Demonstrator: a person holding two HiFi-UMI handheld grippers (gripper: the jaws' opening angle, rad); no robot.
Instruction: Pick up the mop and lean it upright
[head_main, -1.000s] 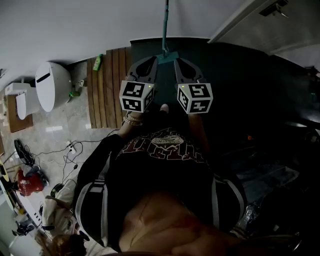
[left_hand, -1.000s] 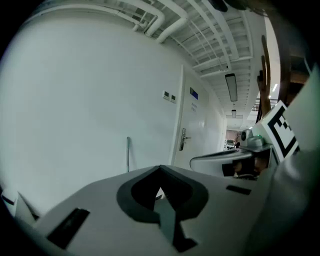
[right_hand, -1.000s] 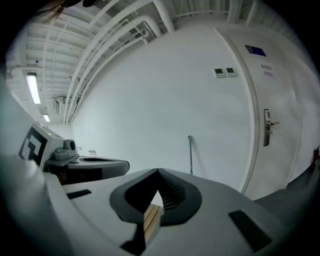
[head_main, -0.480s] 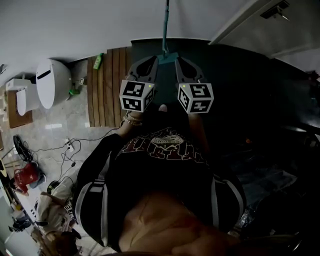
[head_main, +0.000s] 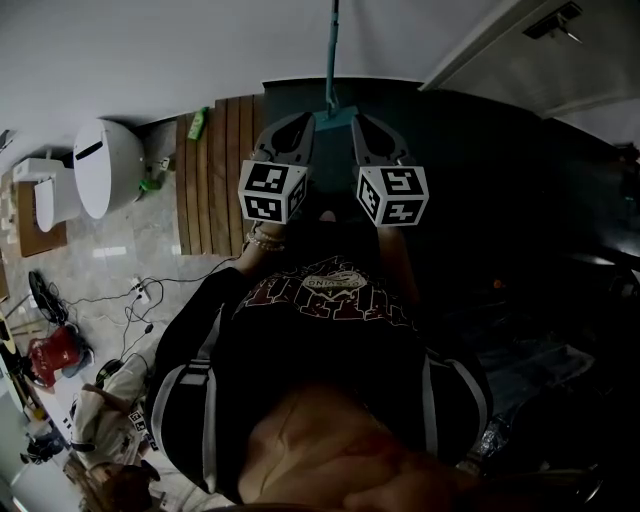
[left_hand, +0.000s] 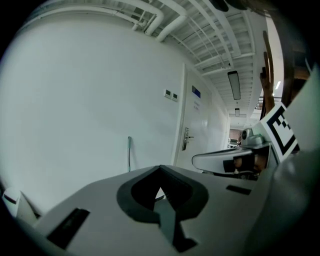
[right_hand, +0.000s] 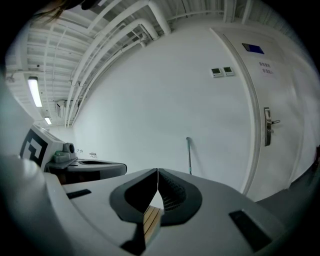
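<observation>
The mop stands upright against the white wall, its teal handle (head_main: 329, 50) rising from the mop head (head_main: 336, 114) on the dark floor. The handle also shows as a thin pole in the left gripper view (left_hand: 129, 152) and in the right gripper view (right_hand: 189, 155), some way ahead of both. My left gripper (head_main: 303, 120) and right gripper (head_main: 357, 122) are held side by side just short of the mop head, one on each side of it. Both are shut with nothing between their jaws, which meet at the tip (left_hand: 160, 168) (right_hand: 158, 171). Neither touches the mop.
A wooden slat mat (head_main: 215, 170) lies to the left, with a green bottle (head_main: 196, 124) at its far end. A white toilet (head_main: 105, 165) stands further left. Cables (head_main: 135, 300) and a red object (head_main: 55, 355) lie on the pale floor. A white door (right_hand: 270, 125) is right of the mop.
</observation>
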